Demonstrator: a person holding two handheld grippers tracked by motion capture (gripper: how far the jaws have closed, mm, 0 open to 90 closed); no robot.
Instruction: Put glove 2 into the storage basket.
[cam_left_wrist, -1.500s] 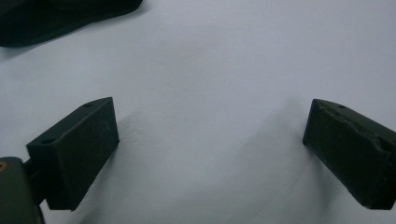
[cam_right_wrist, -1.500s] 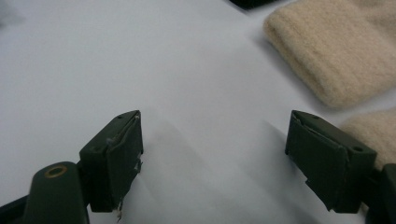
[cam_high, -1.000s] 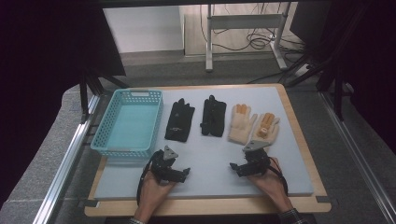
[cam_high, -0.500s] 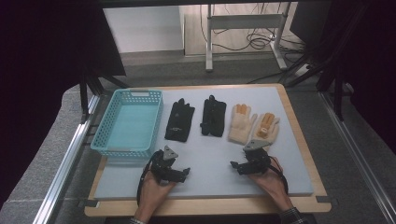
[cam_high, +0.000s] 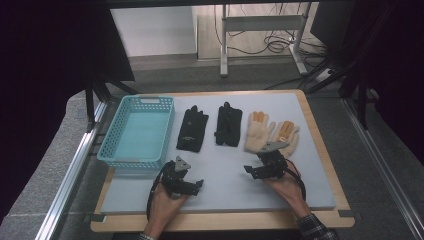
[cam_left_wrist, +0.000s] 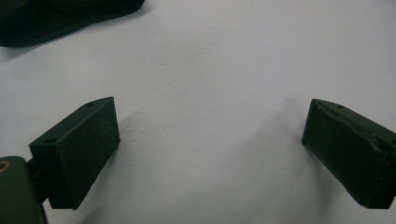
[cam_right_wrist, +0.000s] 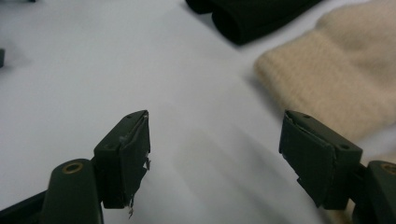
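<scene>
While the right gripper (cam_high: 256, 171) rests low on the mat (cam_high: 230, 175) with its jaws wide apart and nothing between them, they have just been closing a little, and its view shows bare mat in the gap. The beige glove (cam_high: 257, 131) lies just beside it at about 12 o'clock in the high view, and in the right gripper view its ribbed cuff (cam_right_wrist: 341, 74) sits past the right jaw at roughly 1 o'clock, near but not touching. That glove's long axis runs 6 to 12 o'clock, cuff toward the person and fingers pointing away. A 2nd beige glove (cam_high: 287, 136), with orange fingertips, lies just right of it, tilted slightly toward 1 o'clock, its cuff partly hidden behind the gripper's grey plate.

The left gripper (cam_high: 196, 186) also stands open and empty, jaws pointing toward 3 o'clock across the mat. From it, the 2 black gloves (cam_high: 193, 129) (cam_high: 228, 125) lie at 12 to 1 o'clock, well apart from its jaws, both cuff-near and fingers-far. The basket (cam_high: 110, 150) sits at 11 o'clock.

The right hand (cam_high: 287, 189) is plainly nearer the beige pair, so I judge that a short push toward 12 o'clock would bring its jaws over a cuff edge.
</scene>
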